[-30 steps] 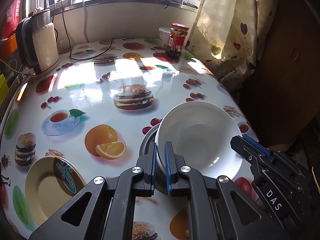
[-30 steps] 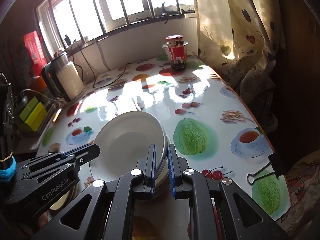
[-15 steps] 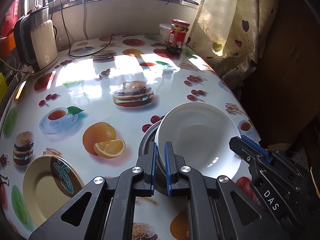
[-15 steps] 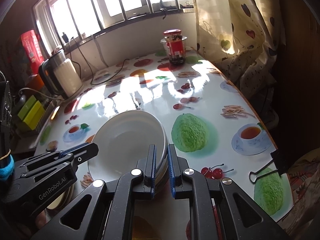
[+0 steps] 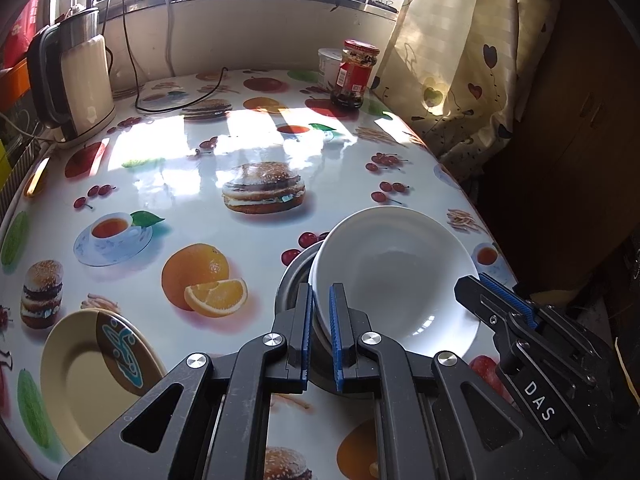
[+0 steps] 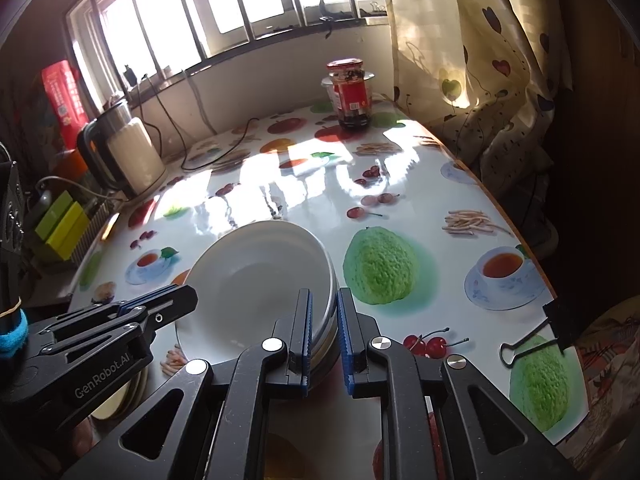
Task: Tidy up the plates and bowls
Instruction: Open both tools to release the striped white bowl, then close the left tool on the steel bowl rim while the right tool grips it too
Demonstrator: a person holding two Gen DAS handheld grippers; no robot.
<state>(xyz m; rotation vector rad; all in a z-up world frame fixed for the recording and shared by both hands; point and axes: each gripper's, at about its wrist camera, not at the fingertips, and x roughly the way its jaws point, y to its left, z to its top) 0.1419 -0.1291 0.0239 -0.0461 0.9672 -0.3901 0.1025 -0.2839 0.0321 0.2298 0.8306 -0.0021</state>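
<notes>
I counted one white bowl (image 5: 394, 276), one metal dish (image 5: 294, 280) beneath it, one cream plate (image 5: 86, 376) with a brown and teal pattern, one kettle (image 5: 74, 88), one red-lidded jar (image 5: 354, 74) and two grippers; the white bowl was plain, glossy and deep, sitting tilted in the metal dish near the right edge of the tabletop (image 5: 168, 176), with the cream plate well apart at the near left; my left gripper (image 5: 319, 332) had its jaws clamped on the bowl's near-left rim; my right gripper (image 6: 323, 334) straddled the rims of bowl and dish on the opposite side, its jaws only slightly parted, and I could not tell whether its pads were pressing.
</notes>
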